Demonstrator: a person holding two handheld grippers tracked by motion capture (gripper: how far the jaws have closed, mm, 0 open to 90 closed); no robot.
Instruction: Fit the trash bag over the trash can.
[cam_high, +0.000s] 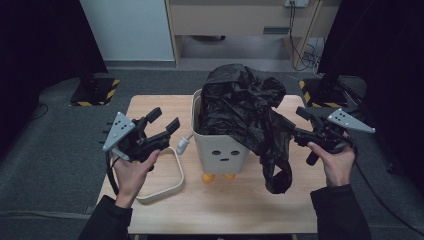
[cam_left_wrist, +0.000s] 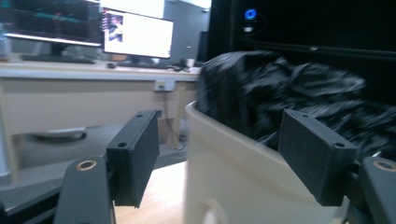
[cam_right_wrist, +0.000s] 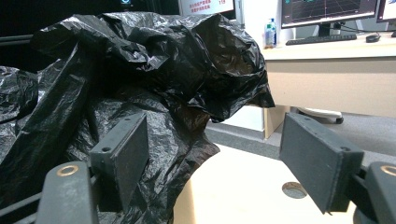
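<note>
With the bin bag (cam_high: 245, 115) heaped in the bin (cam_high: 220, 150), both the left gripper (cam_high: 162, 121) and right gripper (cam_high: 299, 122) hang released beside the bin, so next they likely need to grasp the bag's edge over the rim

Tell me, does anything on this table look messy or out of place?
Yes. The black bin bag is not fitted in the white bin: it bulges above the rim in a crumpled heap and spills down the bin's right side onto the table.

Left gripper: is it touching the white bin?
Apart. The high view shows the left gripper held off to the side of the white bin, bare tabletop between them.
</note>
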